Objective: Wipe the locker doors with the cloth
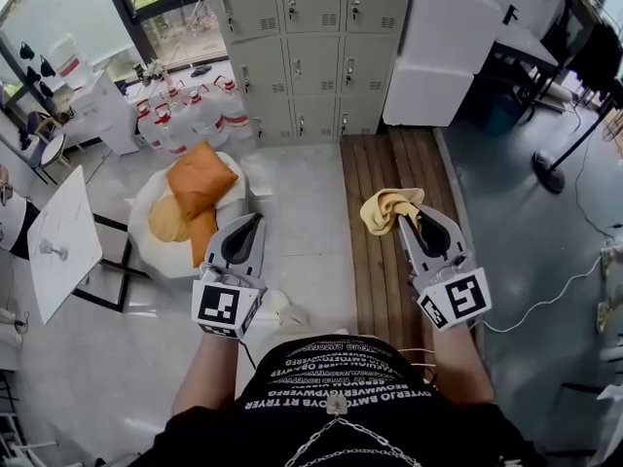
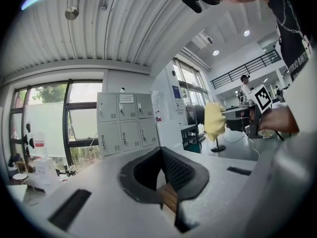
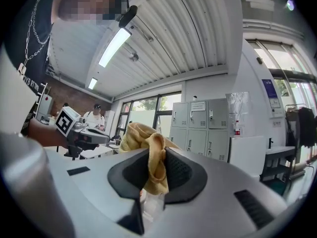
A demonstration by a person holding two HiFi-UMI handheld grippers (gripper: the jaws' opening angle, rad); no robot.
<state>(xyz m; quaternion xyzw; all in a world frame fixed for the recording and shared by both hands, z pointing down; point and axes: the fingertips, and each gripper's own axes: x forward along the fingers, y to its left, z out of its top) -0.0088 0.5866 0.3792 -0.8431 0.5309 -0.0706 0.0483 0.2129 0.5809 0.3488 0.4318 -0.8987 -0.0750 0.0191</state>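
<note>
Far back from the grey lockers (image 1: 311,52), both grippers pointed forward.
An orange cushion (image 1: 200,185) lay on a round white seat (image 1: 146,227) at the left. Next to it, the left gripper (image 1: 258,219) had its jaws pressed together with nothing in them. The lockers stood straight ahead, all doors closed, well apart from both grippers. Over the brown wooden floor boards (image 1: 375,270), the right gripper (image 1: 410,209) had its jaws clamped on the yellow cloth (image 1: 384,210), which bunched out past the tips.
</note>
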